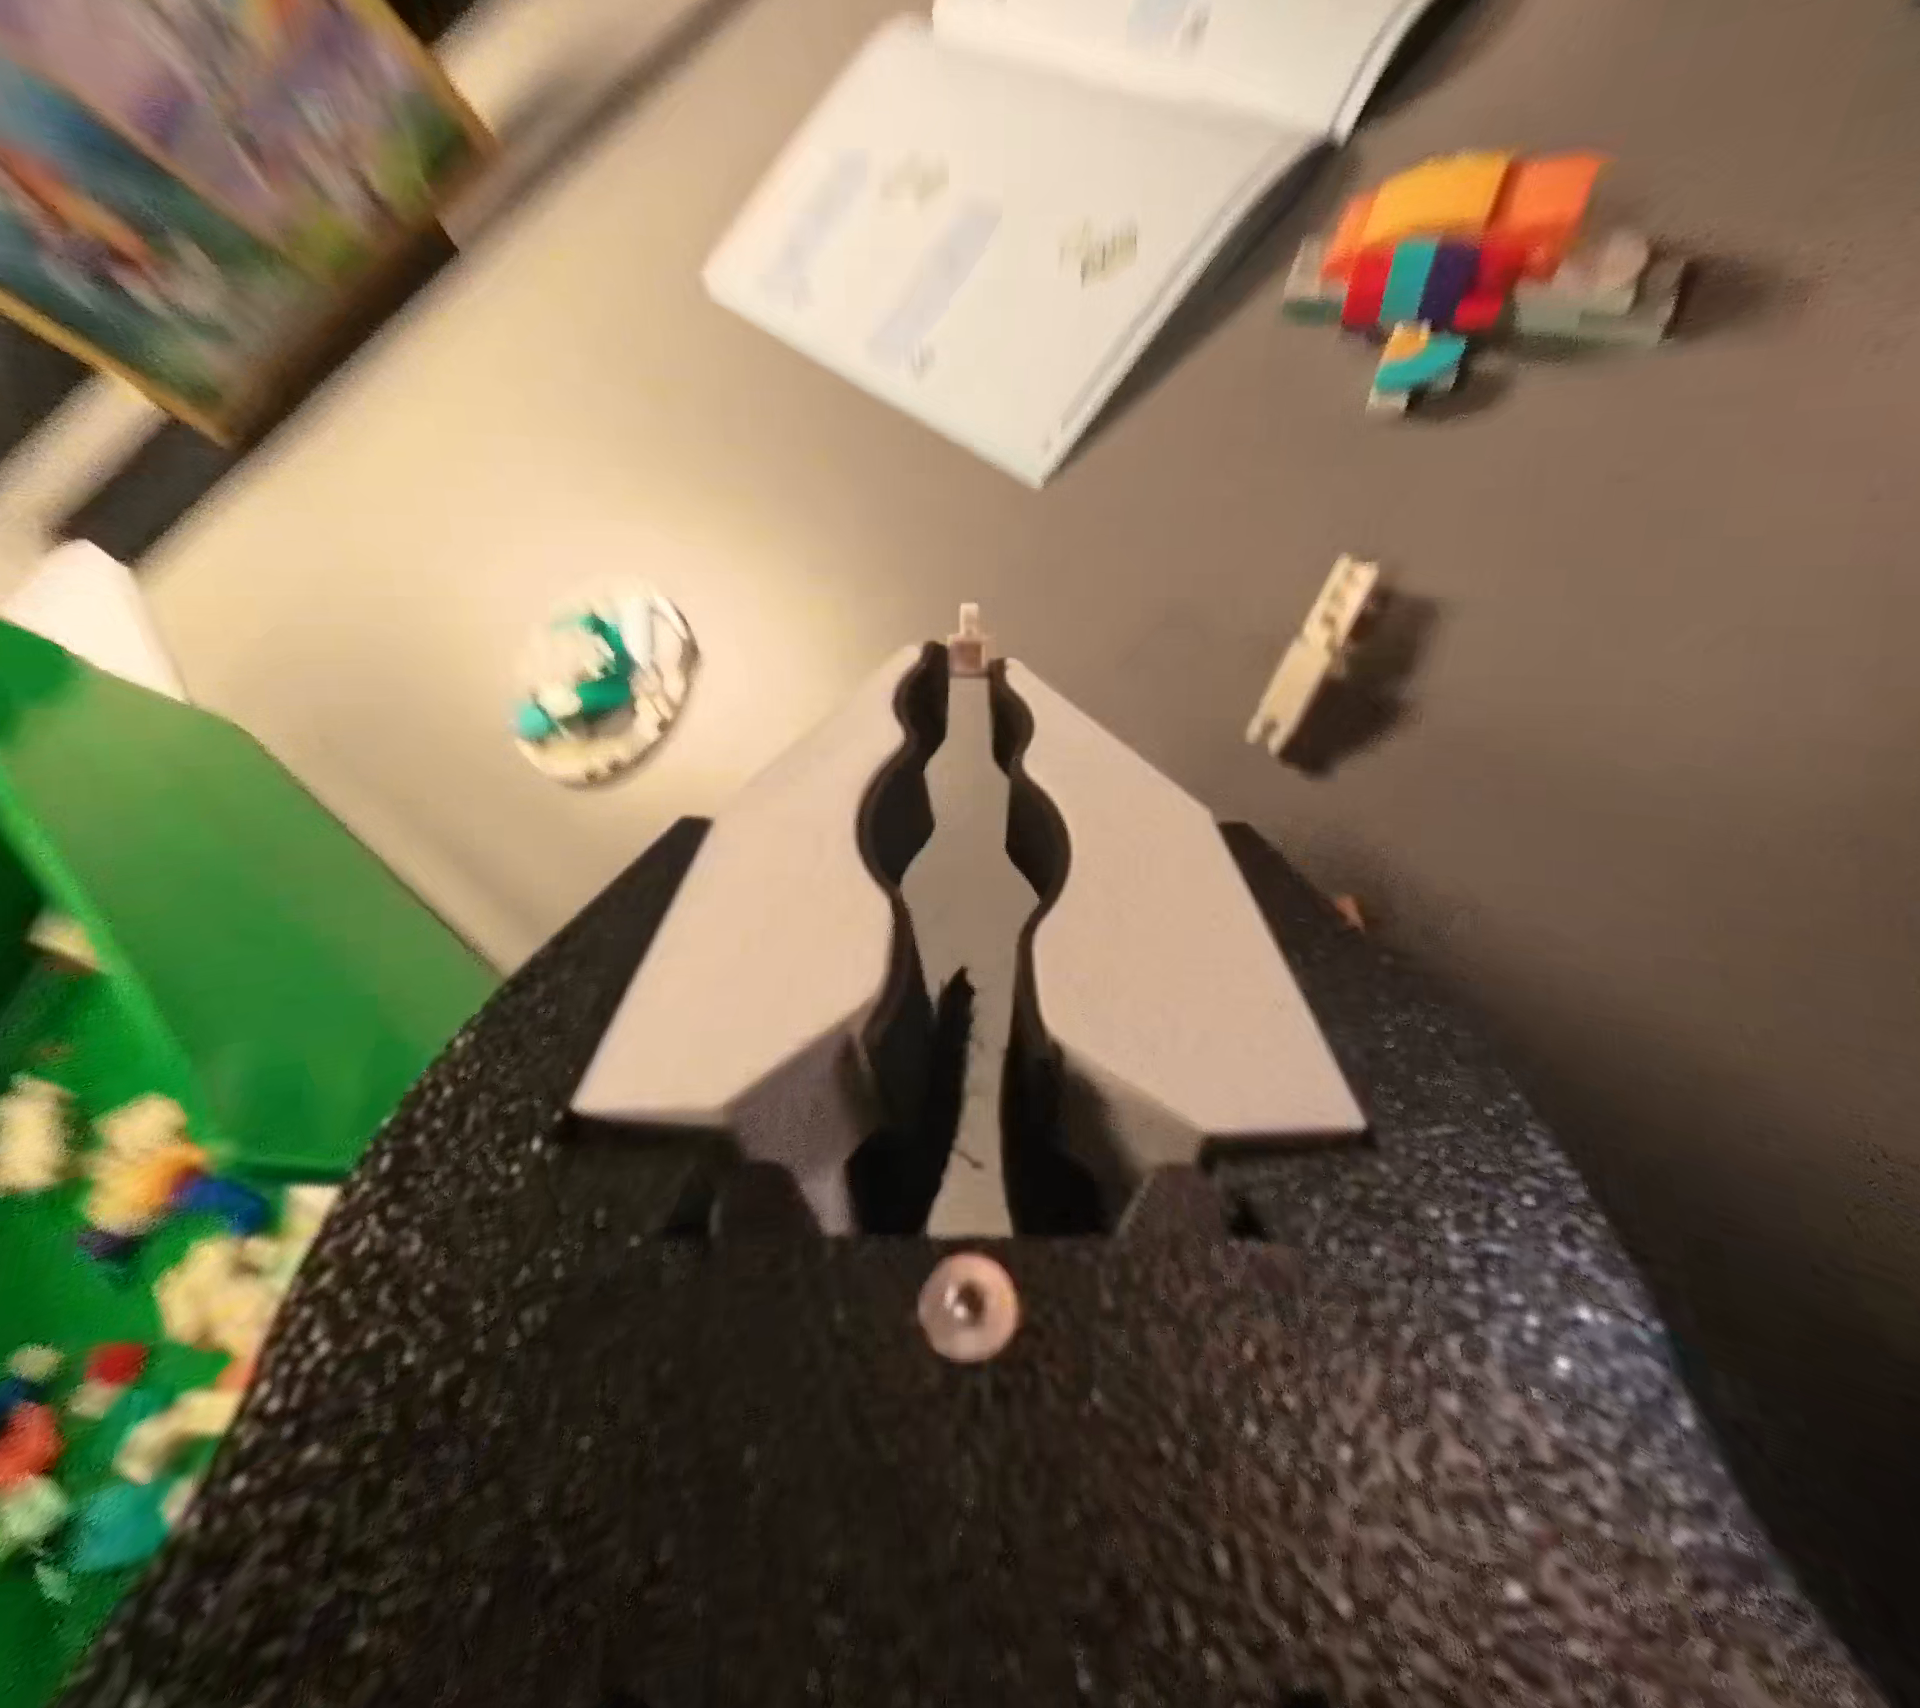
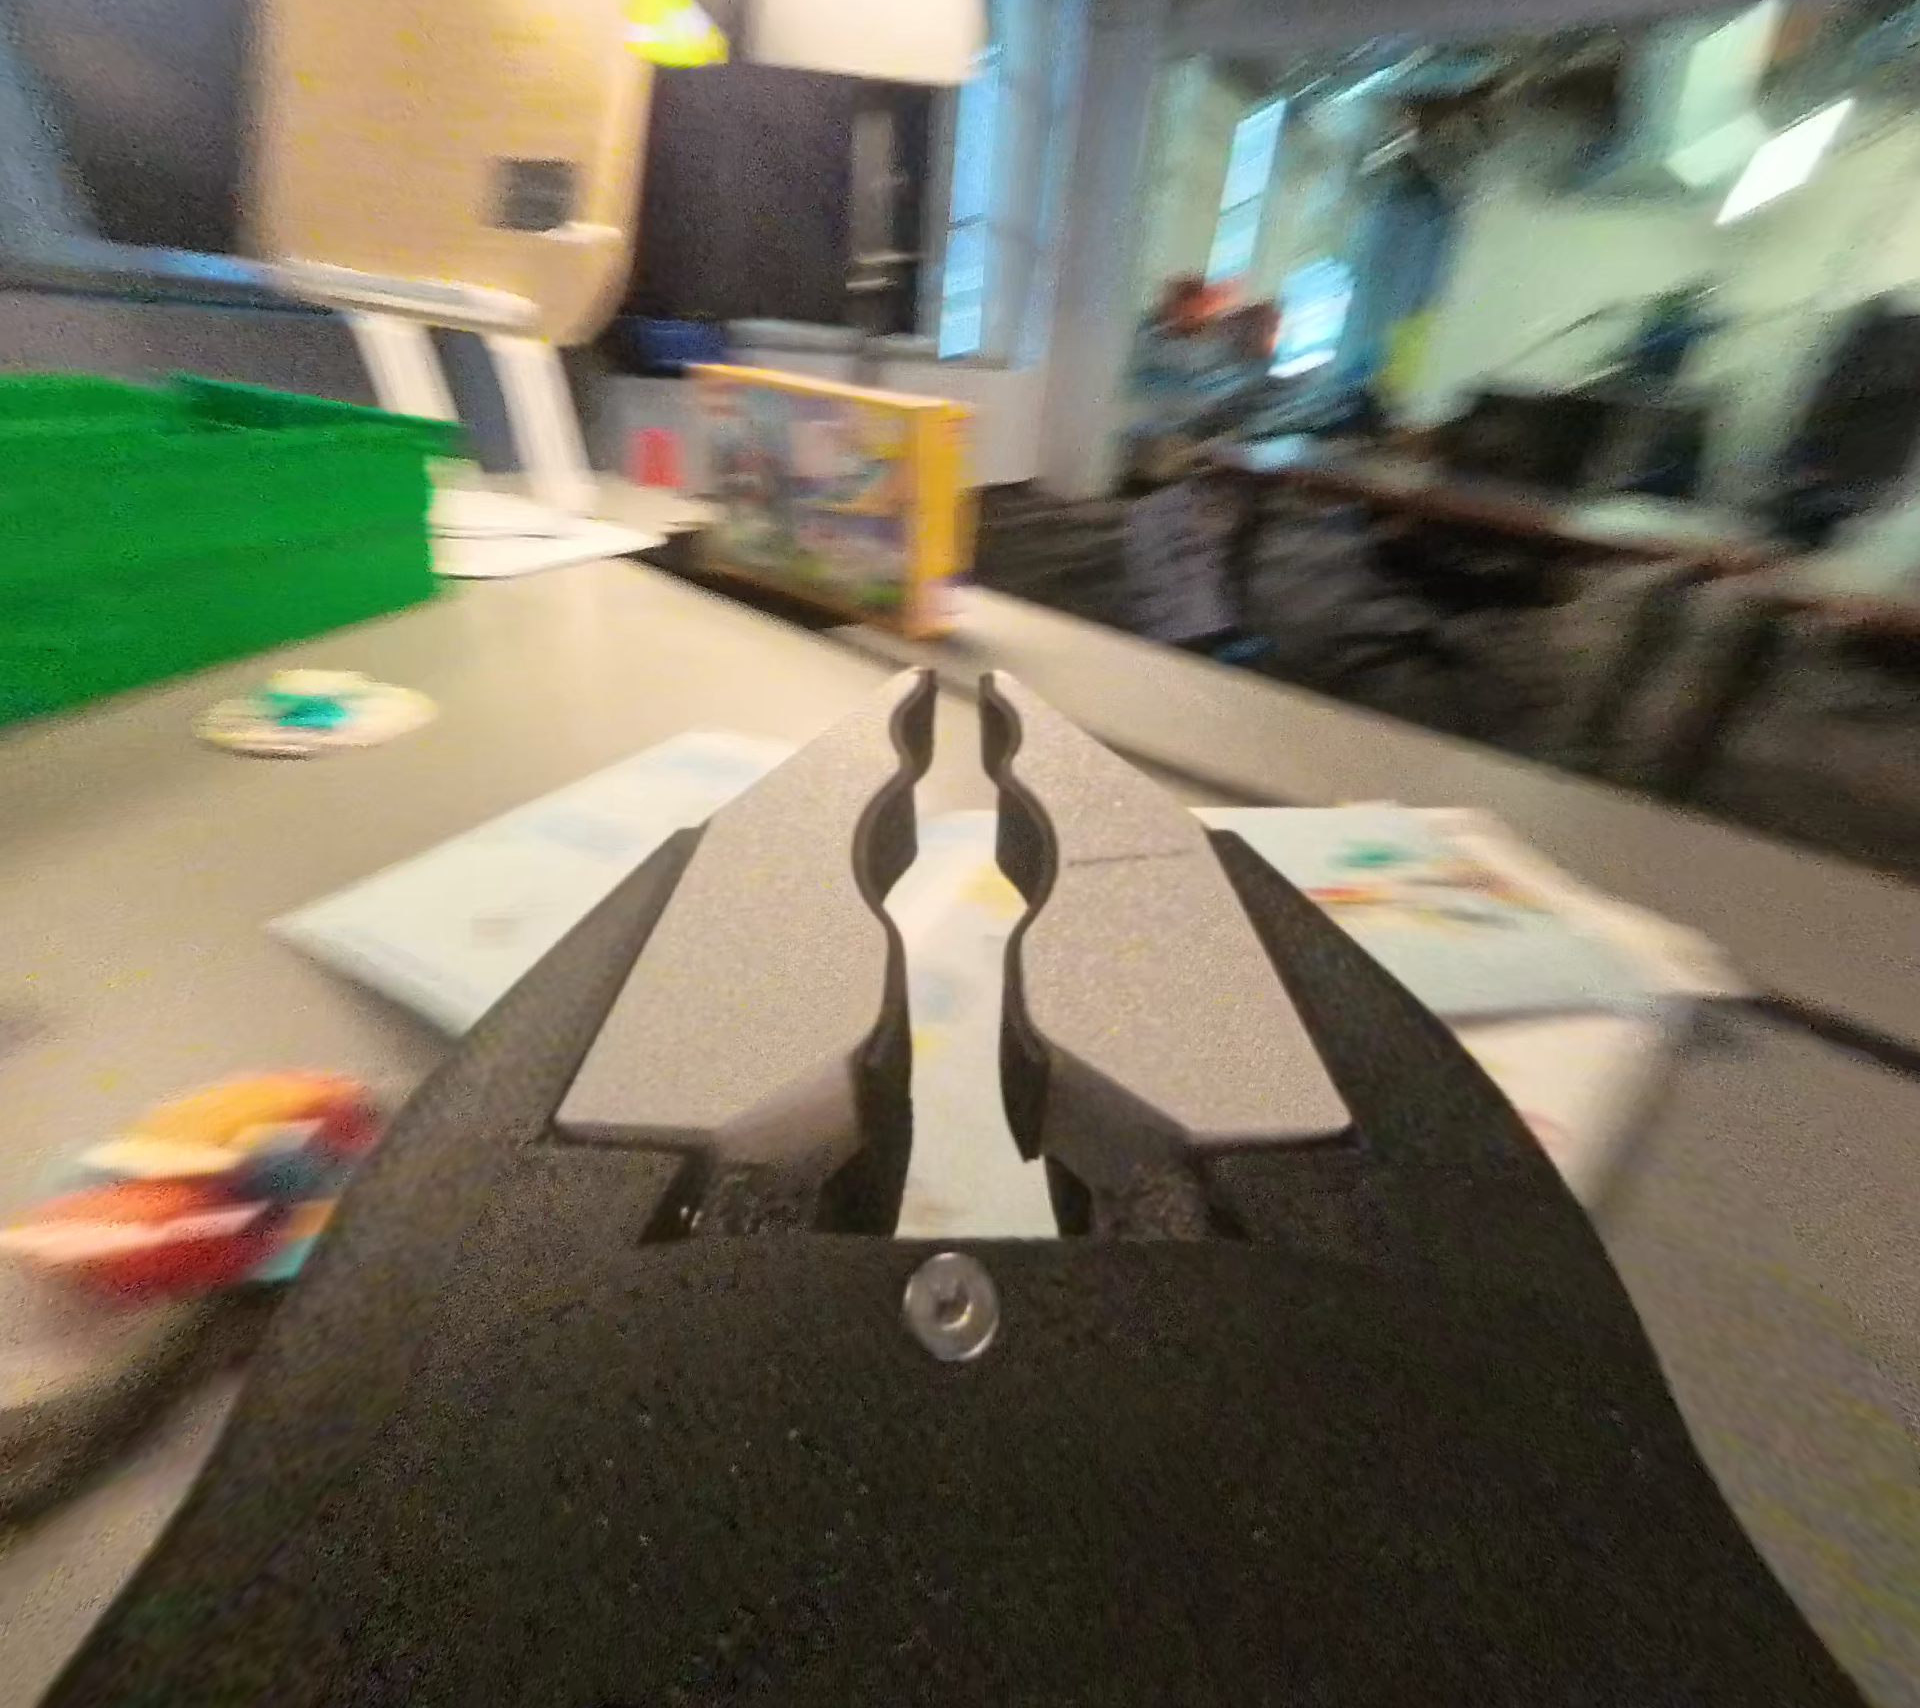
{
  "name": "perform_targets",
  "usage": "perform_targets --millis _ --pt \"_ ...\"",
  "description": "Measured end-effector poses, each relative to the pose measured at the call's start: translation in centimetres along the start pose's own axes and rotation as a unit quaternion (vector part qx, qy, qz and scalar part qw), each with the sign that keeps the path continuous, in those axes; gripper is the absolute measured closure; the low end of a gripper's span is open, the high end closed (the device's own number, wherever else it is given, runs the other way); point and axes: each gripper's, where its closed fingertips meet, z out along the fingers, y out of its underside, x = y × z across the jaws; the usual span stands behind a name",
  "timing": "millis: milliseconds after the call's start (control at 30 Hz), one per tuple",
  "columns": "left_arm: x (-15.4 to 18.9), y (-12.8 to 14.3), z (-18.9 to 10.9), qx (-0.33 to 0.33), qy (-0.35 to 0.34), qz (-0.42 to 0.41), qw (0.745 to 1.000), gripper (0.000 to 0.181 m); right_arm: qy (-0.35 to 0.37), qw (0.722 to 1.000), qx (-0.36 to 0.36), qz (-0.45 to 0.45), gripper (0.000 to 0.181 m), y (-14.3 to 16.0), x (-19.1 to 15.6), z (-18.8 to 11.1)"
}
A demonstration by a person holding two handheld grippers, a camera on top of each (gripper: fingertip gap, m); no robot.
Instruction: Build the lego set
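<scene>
left wrist view, left tongs (image 1: pixel 968 666) pinching small grey piece (image 1: pixel 968 642)

In the left wrist view, the left claw (image 1: pixel 968 671) sits at centre above the desk (image 1: pixel 1558 723), a tiny piece (image 1: pixel 968 642) between its tips. An open booklet (image 1: pixel 1039 204) lies at twelve o'clock, the part-built model (image 1: pixel 1475 256) at one o'clock just beside the booklet, a lone brick (image 1: pixel 1317 659) at three o'clock. A round bag of pieces (image 1: pixel 603 694) lies at nine o'clock, the set box (image 1: pixel 197 100) stands at ten o'clock, and the tray (image 1: pixel 208 879) holding loose bricks (image 1: pixel 135 1243) is at eight o'clock.
</scene>
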Motion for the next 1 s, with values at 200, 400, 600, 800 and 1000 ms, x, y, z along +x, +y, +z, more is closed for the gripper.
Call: perform_targets --millis 200,400,600,800,1000 --pt "-0.5 -5.8 -1.8 0.147 -0.185 0.266 0.935 0.176 -0.334 0.867 -0.164 0.333 0.18 -1.9 -17.3 0.1" --pt "0.6 -9.0 -3.4 0.207 -0.289 0.473 0.806 0.176 -0.383 0.729 -0.202 0.53 0.174 -1.8 -21.2 0.2" --pt "1.4 -9.6 -3.1 0.209 -0.3 0.544 0.755 0.176 -0.381 0.697 -0.184 0.579 0.175 -2.0 -21.5 0.1" --pt "1.9 -9.9 -3.1 0.218 -0.303 0.549 0.748 0.176 -0.386 0.691 -0.172 0.586 0.181 -2.4 -21.2 0.1" --pt "2.2 -9.3 -2.3 0.211 -0.268 0.531 0.776 0.175 -0.377 0.741 -0.177 0.527 0.181 -1.4 -21.0 0.1"
